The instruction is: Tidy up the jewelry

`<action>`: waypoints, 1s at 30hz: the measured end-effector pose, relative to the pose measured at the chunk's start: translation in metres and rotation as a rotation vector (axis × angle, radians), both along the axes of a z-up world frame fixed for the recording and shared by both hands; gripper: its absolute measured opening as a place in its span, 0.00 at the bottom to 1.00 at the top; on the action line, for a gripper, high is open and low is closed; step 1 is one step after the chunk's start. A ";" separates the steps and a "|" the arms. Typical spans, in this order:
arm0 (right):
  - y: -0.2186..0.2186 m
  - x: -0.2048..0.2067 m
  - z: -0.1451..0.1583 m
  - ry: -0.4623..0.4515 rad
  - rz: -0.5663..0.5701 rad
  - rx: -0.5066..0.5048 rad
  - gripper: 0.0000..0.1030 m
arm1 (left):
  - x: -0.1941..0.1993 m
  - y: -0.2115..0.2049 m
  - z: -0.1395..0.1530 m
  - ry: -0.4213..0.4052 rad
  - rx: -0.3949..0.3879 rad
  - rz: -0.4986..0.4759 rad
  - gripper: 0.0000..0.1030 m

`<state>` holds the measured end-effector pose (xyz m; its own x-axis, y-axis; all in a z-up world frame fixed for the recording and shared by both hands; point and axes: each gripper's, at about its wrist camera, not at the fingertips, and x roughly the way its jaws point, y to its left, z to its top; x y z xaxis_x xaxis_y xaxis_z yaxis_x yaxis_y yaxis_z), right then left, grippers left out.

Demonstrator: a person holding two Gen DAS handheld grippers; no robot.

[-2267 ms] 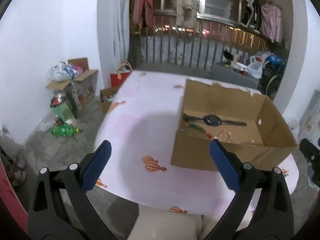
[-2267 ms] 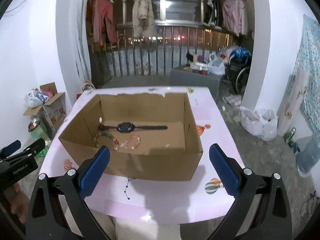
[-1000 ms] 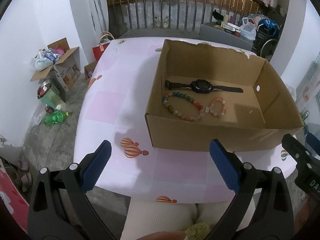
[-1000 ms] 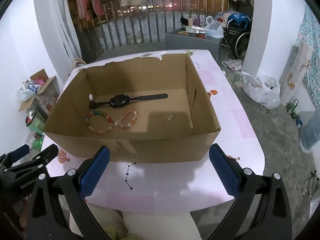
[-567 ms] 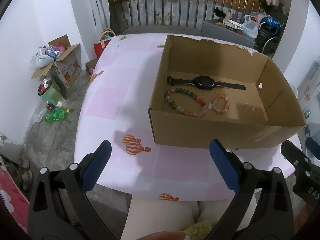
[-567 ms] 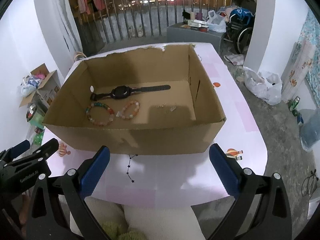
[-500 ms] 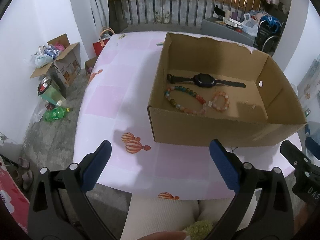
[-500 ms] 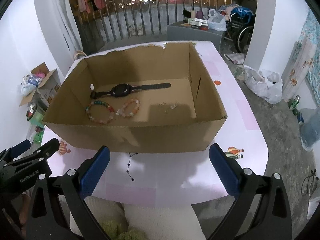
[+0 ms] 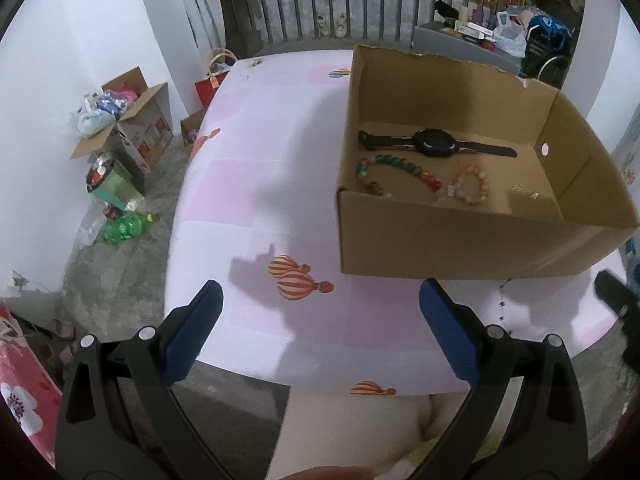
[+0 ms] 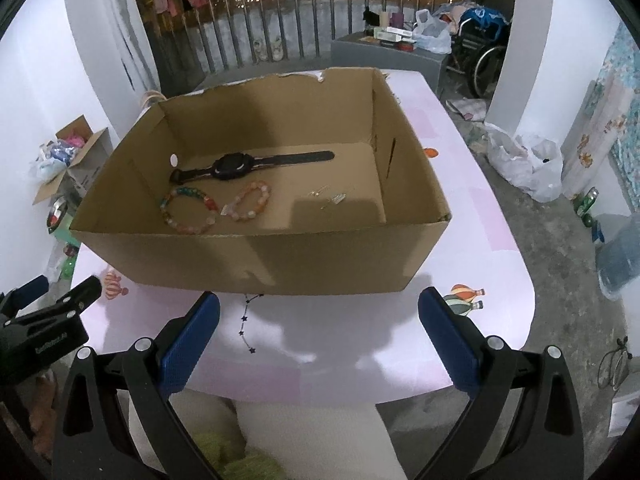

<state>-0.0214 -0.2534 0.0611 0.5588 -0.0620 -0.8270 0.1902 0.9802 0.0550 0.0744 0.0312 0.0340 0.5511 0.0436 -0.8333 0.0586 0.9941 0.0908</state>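
We hold both the left hand-held gripper (image 9: 320, 328) and the right hand-held gripper (image 10: 319, 330) wide and empty, short of the cardboard box (image 10: 256, 256); inside it lie a black watch (image 10: 232, 168) and two beaded bracelets (image 10: 190, 210).

Watch (image 10: 240, 166) behind two bracelets (image 10: 216, 208) in box (image 10: 256, 264) on table (image 10: 460, 264)

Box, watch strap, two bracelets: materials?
Cardboard box: plain brown corrugated-looking board, matte, torn back rim. Watch: matte black strap, likely rubber or silicone. Multicolored bracelet: glossy round beads, stone or glass, unclear. Pink bracelet: similar translucent-looking beads.
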 end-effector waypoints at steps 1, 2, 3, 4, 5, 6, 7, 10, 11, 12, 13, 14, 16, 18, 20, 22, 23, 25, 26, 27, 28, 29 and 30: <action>-0.001 0.000 0.000 -0.006 -0.003 -0.005 0.94 | -0.001 0.001 -0.001 -0.003 0.005 -0.001 0.92; -0.003 -0.001 0.000 -0.010 -0.009 -0.009 0.94 | -0.002 0.002 -0.002 -0.005 0.009 -0.005 0.92; -0.004 -0.001 -0.001 -0.012 -0.012 -0.010 0.94 | -0.003 0.002 -0.003 -0.004 0.011 -0.009 0.92; -0.005 -0.002 -0.001 -0.014 -0.015 -0.010 0.94 | -0.005 0.003 -0.004 -0.002 0.014 -0.014 0.92; -0.007 -0.003 -0.001 -0.017 -0.019 -0.013 0.94 | -0.005 0.004 -0.005 -0.003 0.016 -0.015 0.92; -0.008 -0.003 -0.001 -0.019 -0.021 -0.015 0.94 | -0.007 0.004 -0.006 -0.006 0.019 -0.016 0.92; -0.009 -0.005 -0.001 -0.025 -0.022 -0.019 0.94 | -0.008 0.004 -0.006 -0.010 0.020 -0.019 0.92; -0.010 -0.009 0.000 -0.062 -0.028 -0.035 0.94 | -0.014 0.004 -0.005 -0.042 0.030 -0.021 0.92; -0.009 -0.012 0.002 -0.087 -0.031 -0.040 0.94 | -0.016 0.004 -0.005 -0.055 0.035 -0.021 0.92; -0.009 -0.013 0.003 -0.102 -0.034 -0.045 0.94 | -0.017 0.004 -0.005 -0.067 0.040 -0.021 0.92; -0.009 -0.015 0.004 -0.122 -0.038 -0.052 0.94 | -0.019 0.004 -0.005 -0.079 0.043 -0.021 0.92; -0.009 -0.018 0.005 -0.146 -0.040 -0.060 0.94 | -0.021 0.004 -0.006 -0.095 0.049 -0.018 0.92; -0.008 -0.021 0.007 -0.169 -0.044 -0.072 0.94 | -0.025 0.006 -0.008 -0.122 0.059 -0.011 0.92; -0.008 -0.024 0.007 -0.189 -0.048 -0.078 0.94 | -0.027 0.008 -0.008 -0.143 0.061 -0.006 0.92; -0.009 -0.027 0.008 -0.207 -0.054 -0.078 0.94 | -0.029 0.009 -0.008 -0.164 0.068 -0.003 0.92; -0.010 -0.030 0.009 -0.222 -0.060 -0.080 0.94 | -0.030 0.010 -0.007 -0.180 0.068 -0.003 0.92; -0.011 -0.030 0.009 -0.229 -0.064 -0.082 0.94 | -0.031 0.011 -0.006 -0.188 0.060 -0.004 0.92; -0.013 -0.031 0.010 -0.237 -0.070 -0.085 0.94 | -0.033 0.012 -0.004 -0.195 0.047 -0.005 0.92; -0.014 -0.031 0.010 -0.241 -0.073 -0.085 0.94 | -0.033 0.012 -0.003 -0.202 0.040 -0.005 0.92; -0.014 -0.031 0.010 -0.243 -0.076 -0.084 0.94 | -0.032 0.012 -0.002 -0.204 0.039 -0.004 0.92; -0.015 -0.031 0.010 -0.244 -0.080 -0.084 0.94 | -0.032 0.012 -0.001 -0.208 0.038 -0.004 0.92; -0.016 -0.030 0.010 -0.245 -0.084 -0.085 0.94 | -0.032 0.013 0.000 -0.210 0.034 -0.004 0.92; -0.015 -0.029 0.010 -0.245 -0.087 -0.085 0.94 | -0.032 0.013 0.001 -0.208 0.028 -0.005 0.92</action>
<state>-0.0509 -0.2685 0.0713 0.7312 -0.1819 -0.6574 0.2649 0.9639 0.0279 0.0426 0.0443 0.0348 0.7117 0.0617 -0.6998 0.0406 0.9909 0.1287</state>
